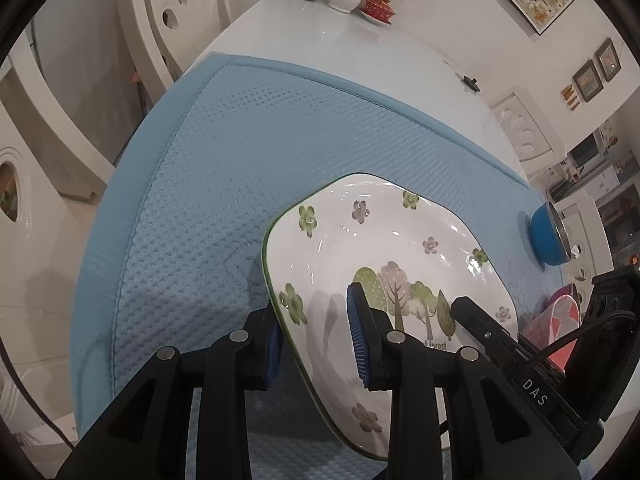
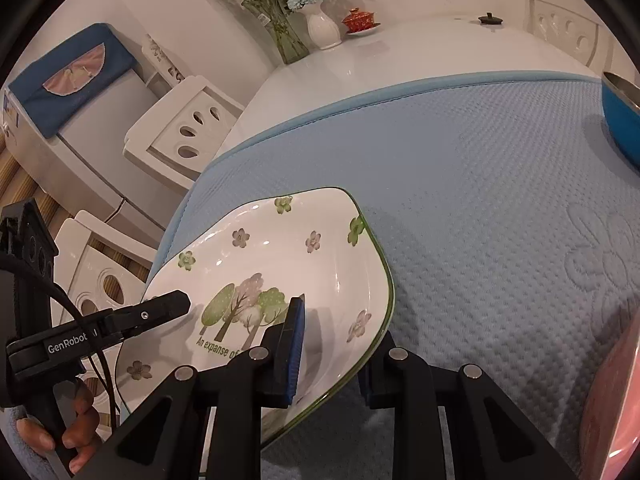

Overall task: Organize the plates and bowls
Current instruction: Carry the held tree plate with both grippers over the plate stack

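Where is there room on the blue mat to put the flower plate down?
The blue mat is bare between its far border and the flower plate, toward the white chairs. It is crowded on the other side, by the blue bowl and pink dish.

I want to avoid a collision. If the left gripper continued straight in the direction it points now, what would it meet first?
The left gripper is shut on the rim of the flowered plate, so nothing stands nearer. Beyond the plate, it would probably meet the blue mat; depth is unclear.
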`<state>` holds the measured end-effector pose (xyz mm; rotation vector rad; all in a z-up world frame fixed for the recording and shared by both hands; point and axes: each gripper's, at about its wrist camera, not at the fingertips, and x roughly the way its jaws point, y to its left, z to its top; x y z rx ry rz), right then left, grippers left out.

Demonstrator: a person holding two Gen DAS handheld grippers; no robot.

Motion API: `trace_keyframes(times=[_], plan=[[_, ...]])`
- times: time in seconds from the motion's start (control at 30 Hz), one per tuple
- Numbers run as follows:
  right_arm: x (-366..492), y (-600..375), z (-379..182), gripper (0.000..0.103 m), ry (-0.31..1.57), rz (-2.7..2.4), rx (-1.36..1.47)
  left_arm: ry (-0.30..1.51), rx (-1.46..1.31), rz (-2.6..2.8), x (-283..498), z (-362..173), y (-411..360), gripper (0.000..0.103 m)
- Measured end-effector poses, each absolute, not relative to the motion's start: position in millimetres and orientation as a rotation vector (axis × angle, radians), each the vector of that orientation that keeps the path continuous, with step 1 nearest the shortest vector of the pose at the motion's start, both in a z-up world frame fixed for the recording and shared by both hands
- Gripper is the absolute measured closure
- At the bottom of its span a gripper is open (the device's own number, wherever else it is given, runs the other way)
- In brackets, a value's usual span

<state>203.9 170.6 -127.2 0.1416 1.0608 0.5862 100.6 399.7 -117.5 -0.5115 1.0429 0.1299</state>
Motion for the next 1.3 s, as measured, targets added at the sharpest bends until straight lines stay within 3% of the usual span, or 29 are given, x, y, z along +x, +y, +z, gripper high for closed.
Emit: trace_keyframes(times=[1.3], plan=[[139,148,-79,0.081,0.962,0.685,0.119,0.947,-0.512,0.190,21,-82,371,0.078]])
